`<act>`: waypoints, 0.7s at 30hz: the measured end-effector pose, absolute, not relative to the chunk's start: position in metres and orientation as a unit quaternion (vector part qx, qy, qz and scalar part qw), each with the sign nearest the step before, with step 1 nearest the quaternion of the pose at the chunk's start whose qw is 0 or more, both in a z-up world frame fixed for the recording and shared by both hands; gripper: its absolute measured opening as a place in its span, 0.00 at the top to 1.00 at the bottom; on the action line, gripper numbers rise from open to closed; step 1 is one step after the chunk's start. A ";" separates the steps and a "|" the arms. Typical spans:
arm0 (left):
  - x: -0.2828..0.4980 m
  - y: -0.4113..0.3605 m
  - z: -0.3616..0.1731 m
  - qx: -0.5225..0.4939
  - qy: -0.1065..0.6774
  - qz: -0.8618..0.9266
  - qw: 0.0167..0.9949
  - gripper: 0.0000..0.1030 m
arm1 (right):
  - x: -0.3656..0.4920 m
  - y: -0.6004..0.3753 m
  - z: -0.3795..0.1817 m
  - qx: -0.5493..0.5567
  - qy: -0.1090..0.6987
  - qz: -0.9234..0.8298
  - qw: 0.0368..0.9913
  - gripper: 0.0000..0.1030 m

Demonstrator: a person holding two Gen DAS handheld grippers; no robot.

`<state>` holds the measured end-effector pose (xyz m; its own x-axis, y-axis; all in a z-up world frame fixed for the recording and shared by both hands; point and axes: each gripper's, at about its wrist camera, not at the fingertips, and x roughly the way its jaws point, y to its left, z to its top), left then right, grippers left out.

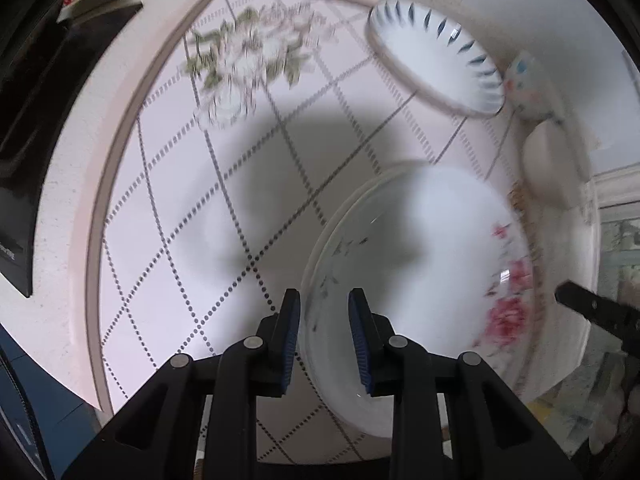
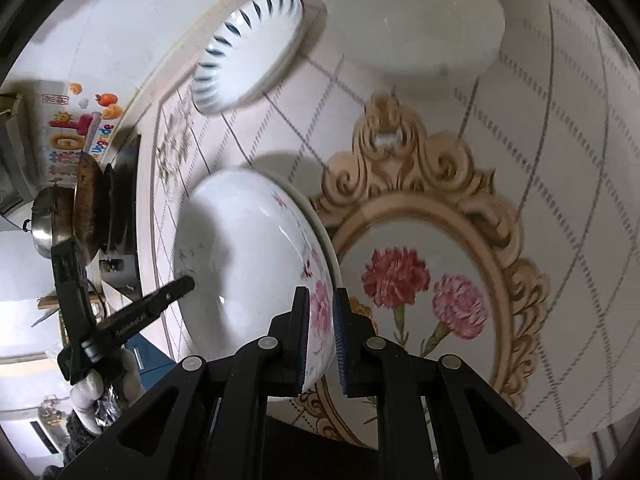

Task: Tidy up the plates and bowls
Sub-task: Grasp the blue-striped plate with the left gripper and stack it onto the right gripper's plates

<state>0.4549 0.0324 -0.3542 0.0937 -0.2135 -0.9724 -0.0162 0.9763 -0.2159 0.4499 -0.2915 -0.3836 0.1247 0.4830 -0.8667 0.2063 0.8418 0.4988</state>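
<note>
A white bowl with pink flowers (image 1: 420, 264) sits on the patterned table near its edge; it also shows in the right wrist view (image 2: 248, 256). My left gripper (image 1: 324, 340) straddles the bowl's near rim with jaws apart, the rim between the pads. My right gripper (image 2: 321, 340) holds the opposite rim, jaws closed on the flowered edge. The left gripper's finger (image 2: 160, 304) shows at the bowl's far side. A white plate with blue dashes (image 1: 436, 56) lies farther back, also seen in the right wrist view (image 2: 248, 52). A plain white bowl (image 2: 416, 28) stands beyond.
A small dotted cup (image 1: 528, 84) and a white bowl (image 1: 552, 168) sit by the table's right rim. A dark stove with pots (image 2: 92, 208) stands beside the table. The table's middle has a framed carnation picture (image 2: 424, 292).
</note>
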 end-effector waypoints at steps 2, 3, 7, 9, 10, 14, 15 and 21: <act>0.466 0.033 -0.336 -0.094 0.655 -0.069 0.747 0.77 | 0.464 -0.292 -0.366 0.265 0.641 0.108 0.712 0.85; 0.476 0.033 -0.326 -0.103 0.646 -0.070 0.753 0.73 | 0.475 -0.292 -0.356 0.264 0.633 0.117 0.719 0.82; 0.527 0.025 -0.311 -0.117 0.628 -0.070 0.766 0.72 | 0.523 -0.289 -0.332 0.249 0.611 0.125 0.741 0.60; 0.557 0.020 -0.311 -0.121 0.623 -0.064 0.770 0.72 | 0.555 -0.286 -0.327 0.227 0.602 0.120 0.756 0.59; 0.568 0.017 -0.313 -0.123 0.622 -0.063 0.771 0.72 | 0.567 -0.284 -0.327 0.217 0.600 0.112 0.762 0.59; 0.615 0.010 -0.329 -0.130 0.633 -0.067 0.760 0.72 | 0.621 -0.285 -0.345 0.191 0.611 0.065 0.766 0.59; 0.625 0.009 -0.332 -0.127 0.637 -0.066 0.758 0.72 | 0.635 -0.286 -0.356 0.197 0.618 0.059 0.759 0.59; 0.669 -0.005 -0.366 -0.111 0.659 -0.071 0.741 0.72 | 0.669 -0.291 -0.388 0.199 0.635 0.033 0.746 0.59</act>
<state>0.6694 -0.0054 -0.3662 0.1215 -0.2510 -0.9603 -0.0403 0.9654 -0.2575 0.6694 -0.2913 -0.3882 0.1909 0.3022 -0.9339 0.2039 0.9185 0.3389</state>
